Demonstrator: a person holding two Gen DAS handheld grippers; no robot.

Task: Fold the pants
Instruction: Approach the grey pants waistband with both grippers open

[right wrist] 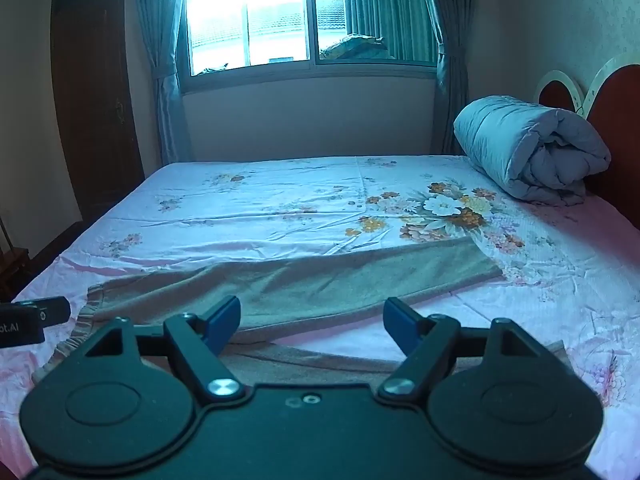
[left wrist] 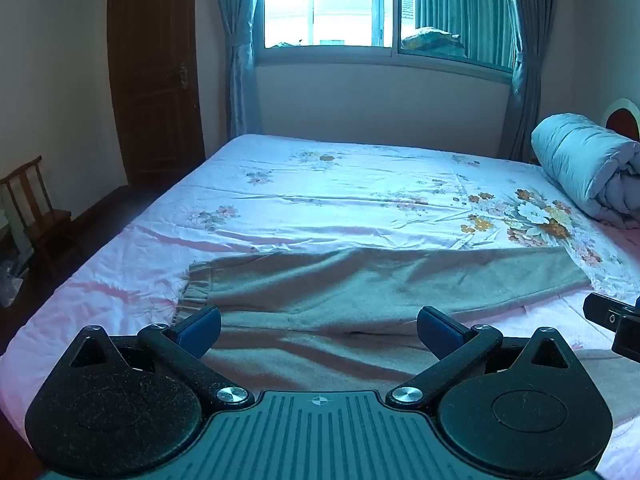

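Pants (left wrist: 360,292) grey-brown, flat on floral bed (left wrist: 320,184), legs splayed; left tongs (left wrist: 319,330), right tongs (right wrist: 312,325) apart.

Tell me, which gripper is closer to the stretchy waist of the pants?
Left. The left gripper hovers open by the waistband at the pants' left end. The right gripper hovers open further right, over the legs.
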